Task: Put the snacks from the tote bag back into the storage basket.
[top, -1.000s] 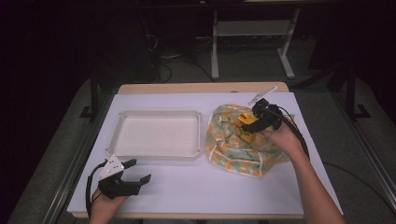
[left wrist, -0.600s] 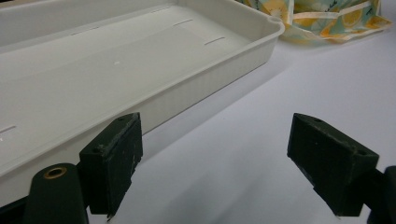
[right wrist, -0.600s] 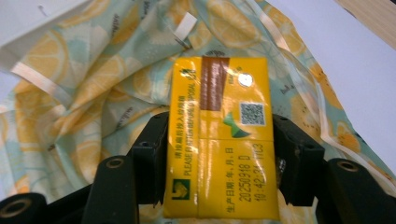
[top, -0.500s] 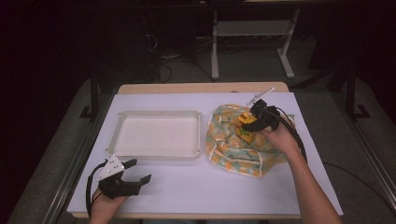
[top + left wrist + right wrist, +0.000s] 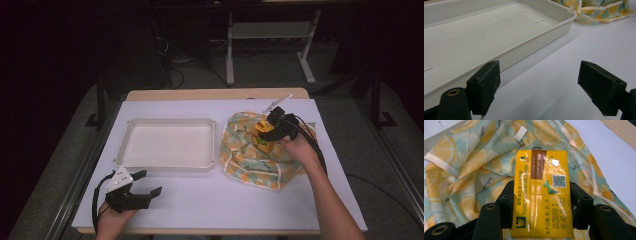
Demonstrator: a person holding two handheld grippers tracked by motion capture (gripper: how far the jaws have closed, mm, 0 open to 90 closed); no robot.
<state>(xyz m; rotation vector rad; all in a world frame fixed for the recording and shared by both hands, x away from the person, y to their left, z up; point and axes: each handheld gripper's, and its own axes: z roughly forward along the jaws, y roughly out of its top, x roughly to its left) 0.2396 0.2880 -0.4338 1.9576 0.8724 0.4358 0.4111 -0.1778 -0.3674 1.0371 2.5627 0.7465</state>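
The right gripper [image 5: 541, 220] has just closed its jaws on the yellow drink carton [image 5: 542, 192], pads pressing both sides, above the lemon-print cloth bag [image 5: 250, 150]. Its own view alone shows the carton's printed top. The left gripper [image 5: 544, 92] gapes empty beside the white tray [image 5: 541, 37].

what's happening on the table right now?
A person works two handheld grippers. The right gripper has just closed on a yellow drink carton that sits in a lemon-print cloth bag. The left gripper rests open on the white table cover, holding nothing, just in front of an empty white tray.
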